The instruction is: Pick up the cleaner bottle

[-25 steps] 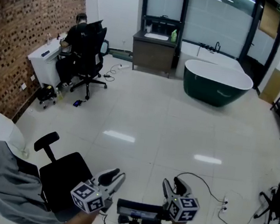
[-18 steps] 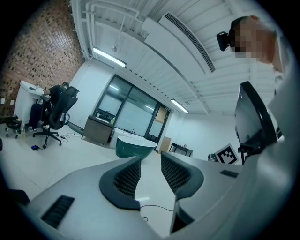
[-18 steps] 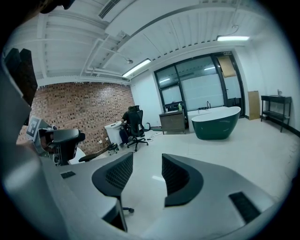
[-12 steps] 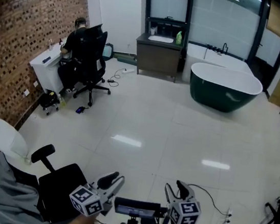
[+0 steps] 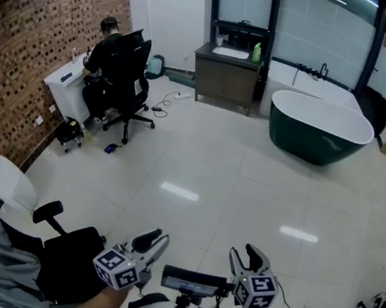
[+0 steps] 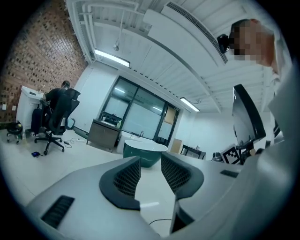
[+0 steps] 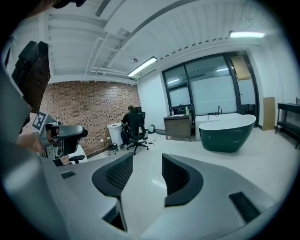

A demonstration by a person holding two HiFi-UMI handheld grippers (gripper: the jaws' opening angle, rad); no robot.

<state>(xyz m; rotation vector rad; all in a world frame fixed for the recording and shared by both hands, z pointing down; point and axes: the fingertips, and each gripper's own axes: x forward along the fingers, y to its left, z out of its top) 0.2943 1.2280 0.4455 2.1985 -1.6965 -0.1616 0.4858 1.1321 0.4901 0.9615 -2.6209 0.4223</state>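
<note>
Left gripper [image 5: 158, 238]: low in the frame, left of centre, in my left hand. In its own view the jaws are drawn in to a slim gap with nothing between them.
Right gripper [image 5: 245, 252]: low in the frame, right of centre. Its jaws look about as close together as the left pair, though perhaps a shade wider, and I see only floor through the gap.
Cleaner bottle [image 5: 256, 52]: a small green bottle at the top of the head view, just right of centre. It stands upright at the right end of the dark cabinet [image 5: 227, 78], well apart from both grippers.
Bathtub [image 5: 320, 129]: dark green with a white rim, upper right, just right of the cabinet.
Seated person [image 5: 107, 46]: upper left, in a black chair at a white desk by the brick wall [image 5: 28, 62].
Office chair [image 5: 68, 259]: black, lower left, just beside the left gripper.
Floor [image 5: 211, 174]: pale glossy tile between me and the cabinet.
</note>
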